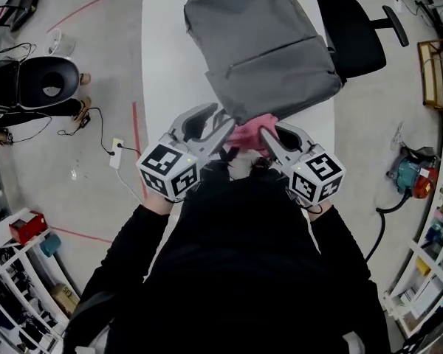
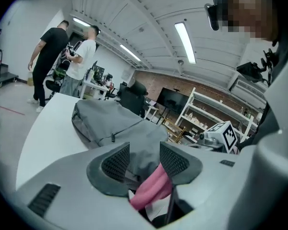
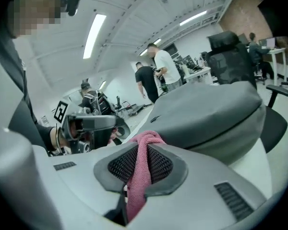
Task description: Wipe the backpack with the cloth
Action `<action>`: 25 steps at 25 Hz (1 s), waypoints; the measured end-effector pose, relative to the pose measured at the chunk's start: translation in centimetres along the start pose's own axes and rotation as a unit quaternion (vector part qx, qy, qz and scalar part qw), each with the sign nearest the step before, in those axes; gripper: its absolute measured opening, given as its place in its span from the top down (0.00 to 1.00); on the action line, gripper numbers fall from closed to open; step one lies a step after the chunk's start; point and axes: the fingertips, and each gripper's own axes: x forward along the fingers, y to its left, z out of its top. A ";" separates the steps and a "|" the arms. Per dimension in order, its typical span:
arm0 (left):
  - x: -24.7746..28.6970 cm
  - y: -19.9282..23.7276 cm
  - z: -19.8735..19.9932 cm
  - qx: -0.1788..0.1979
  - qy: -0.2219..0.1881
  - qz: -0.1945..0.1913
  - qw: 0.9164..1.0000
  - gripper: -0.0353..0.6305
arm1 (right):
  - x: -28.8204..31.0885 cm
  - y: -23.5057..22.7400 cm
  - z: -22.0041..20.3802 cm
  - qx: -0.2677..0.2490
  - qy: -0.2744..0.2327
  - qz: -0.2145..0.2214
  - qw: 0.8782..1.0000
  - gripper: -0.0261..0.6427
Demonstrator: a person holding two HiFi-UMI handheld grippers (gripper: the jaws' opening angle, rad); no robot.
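White table (image 1: 162, 65) — backpack (image 1: 262, 46) just ahead; right gripper (image 1: 269, 133) clamps cloth (image 1: 247, 136) at its edge — left gripper (image 1: 214, 121) gapes

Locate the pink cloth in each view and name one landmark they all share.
Head view: pink cloth lower centre, at the near edge of the grey backpack.
Left gripper view: bottom centre, beside one pad of the open left tongs.
Right gripper view: bottom centre, pinched in the shut right tongs.
Shared landmark: the grey backpack, beyond the cloth in every view.
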 end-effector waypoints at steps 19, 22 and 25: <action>-1.4 -0.4 -1.4 -0.020 0.005 -0.009 1.000 0.63 | -8.7 -11.9 9.4 -0.152 -0.058 -0.266 0.950 0.88; -1.4 -0.5 -1.4 -0.020 0.005 -0.010 1.000 0.63 | -4.4 -6.5 6.9 -0.159 -0.031 -0.184 0.969 0.88; -1.5 -0.3 -1.4 -0.023 0.004 -0.009 1.000 0.63 | -0.8 -1.0 4.4 -0.134 -0.011 -0.094 0.986 0.88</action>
